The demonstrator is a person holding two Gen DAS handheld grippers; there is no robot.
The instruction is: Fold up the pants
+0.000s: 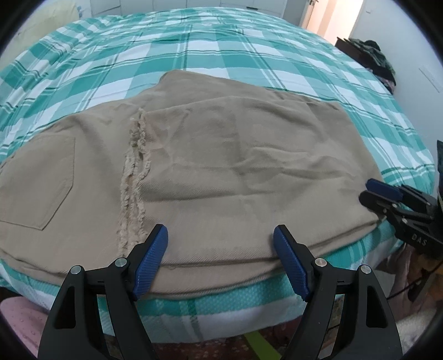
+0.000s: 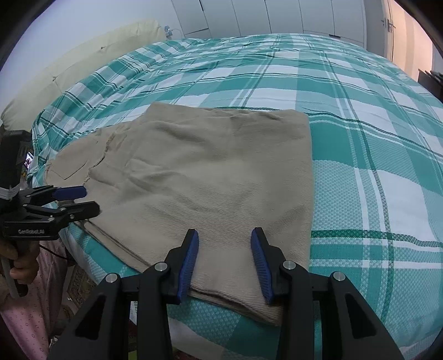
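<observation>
Left gripper (image 1: 220, 241) sits at the near edge of the bed (image 1: 210, 49), its blue-padded fingers (image 1: 151, 260) spread wide apart with nothing between them, tips hovering right over the near hem of the khaki pants (image 1: 221, 166). The right gripper (image 2: 224, 243) is parted too, fingers (image 2: 188, 263) set either side of the cloth near the right-hand corner of the folded stack, gripping nothing as far as its own camera shows. From the left wrist view that right gripper (image 1: 372, 191) pokes in from the right, tips just at the pants' right edge; whether it touches the fabric there is hard to tell. From the right wrist view the left gripper (image 2: 79, 199) comes in side-on at the left, tips at the near edge of the pants. The pants lie flat across the near part of the bed, on a teal and white checked cover (image 2: 360, 138), already doubled over: an upper layer covers the right part, and its frayed raw hem (image 1: 134, 171) runs front to back across the lower layer. To the left of that fringe a back patch pocket (image 1: 38, 182) shows on the bottom layer. A pale cream headboard cushion (image 2: 83, 69) stands along the left side of the bed, white wardrobe doors (image 2: 277, 16) run along the far wall, and a dark pile of clothing (image 1: 371, 55) sits beyond the bed's far right corner.
</observation>
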